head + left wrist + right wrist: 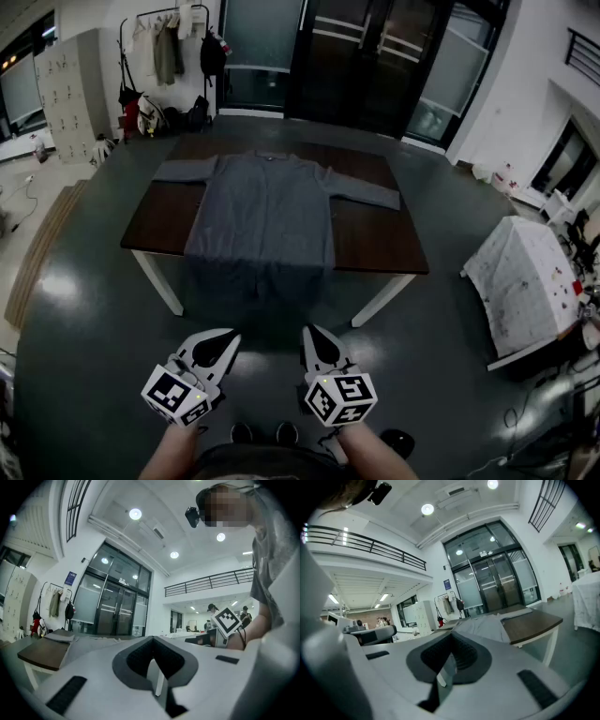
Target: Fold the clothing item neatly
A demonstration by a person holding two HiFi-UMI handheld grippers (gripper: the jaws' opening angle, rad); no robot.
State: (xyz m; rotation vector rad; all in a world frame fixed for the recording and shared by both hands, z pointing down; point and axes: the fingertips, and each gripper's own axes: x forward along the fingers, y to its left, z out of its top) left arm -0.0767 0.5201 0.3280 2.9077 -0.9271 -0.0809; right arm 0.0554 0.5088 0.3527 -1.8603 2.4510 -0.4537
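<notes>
grey garment (261, 220), spread flat, sleeves out

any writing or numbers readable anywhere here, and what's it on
No word or number can be read in any view.
Blue sign on the wall left of the glass doors: too small and blurred to read.
Left cube and right cube: black and white square patterns only, no letters.

Grey garment (262, 217) flat on brown table (375, 242), sleeves outspread.
</notes>
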